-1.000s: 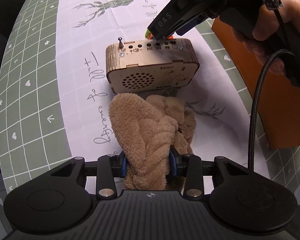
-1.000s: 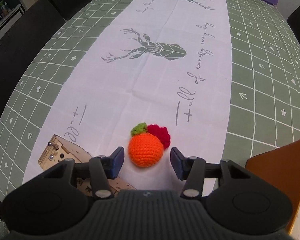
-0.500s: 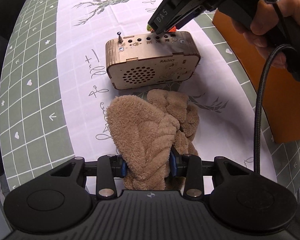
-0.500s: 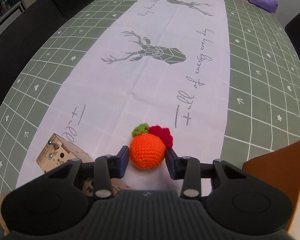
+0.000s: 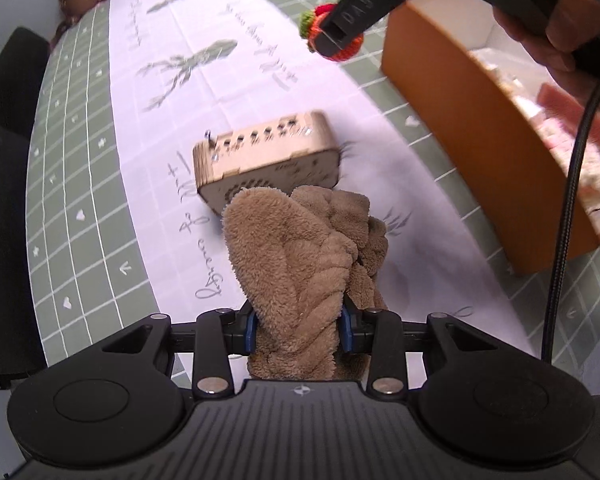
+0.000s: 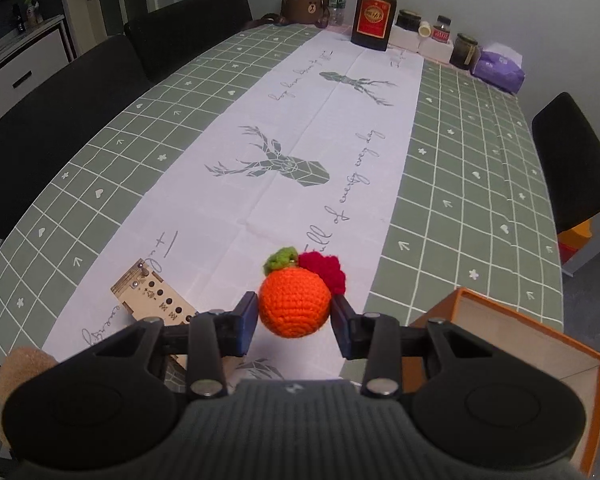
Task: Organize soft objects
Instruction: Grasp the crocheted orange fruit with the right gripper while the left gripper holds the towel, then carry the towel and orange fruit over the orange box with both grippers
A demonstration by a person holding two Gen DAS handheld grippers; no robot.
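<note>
My left gripper (image 5: 298, 330) is shut on a brown fluffy plush cloth (image 5: 300, 256) and holds it above the white runner, in front of the wooden radio (image 5: 266, 160). My right gripper (image 6: 294, 322) is shut on an orange crocheted fruit (image 6: 294, 306) with a green leaf and red flower, lifted clear of the table. In the left wrist view that fruit (image 5: 344, 46) hangs in the right gripper above the table, left of the orange box (image 5: 480, 148). The box's corner (image 6: 532, 344) shows at the lower right of the right wrist view.
The orange box holds pale and pink items (image 5: 572, 136). The wooden radio (image 6: 156, 298) sits on the runner. A bottle (image 6: 372, 8), jars, a bear-shaped container (image 6: 304, 2) and a purple pack (image 6: 500, 68) stand at the far end. Black chairs (image 6: 572, 168) ring the table.
The right gripper closed on the crocheted fruit and lifted it off the table. The left gripper rose with the plush cloth, and the orange box came more into view.
</note>
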